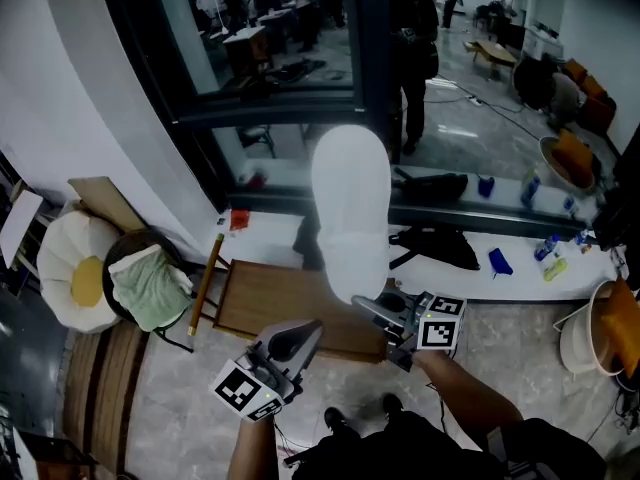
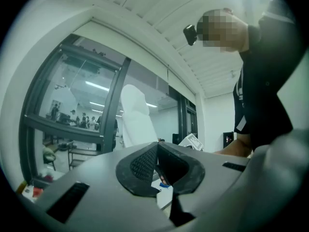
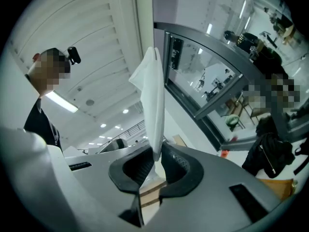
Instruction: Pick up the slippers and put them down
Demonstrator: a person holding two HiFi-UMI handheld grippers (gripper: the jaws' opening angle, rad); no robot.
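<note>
A white slipper (image 1: 350, 208) stands upright in the air over the wooden table (image 1: 270, 303). My right gripper (image 1: 378, 315) is shut on its lower edge. In the right gripper view the slipper (image 3: 153, 95) shows edge-on, rising from between the pads of that gripper (image 3: 155, 156). My left gripper (image 1: 296, 341) hangs lower and to the left, shut with nothing in it. In the left gripper view its jaws (image 2: 157, 154) meet, the slipper (image 2: 136, 116) stands beyond them, and the right gripper's marker cube (image 2: 192, 141) shows at the right. No second slipper is in sight.
A chair with a green cloth (image 1: 150, 286) and a flower-shaped cushion (image 1: 72, 273) stand at the left. A wooden stick (image 1: 207, 282) leans by the table. A black bag (image 1: 432, 245) lies by the window wall behind. A person (image 1: 415, 48) stands beyond the glass.
</note>
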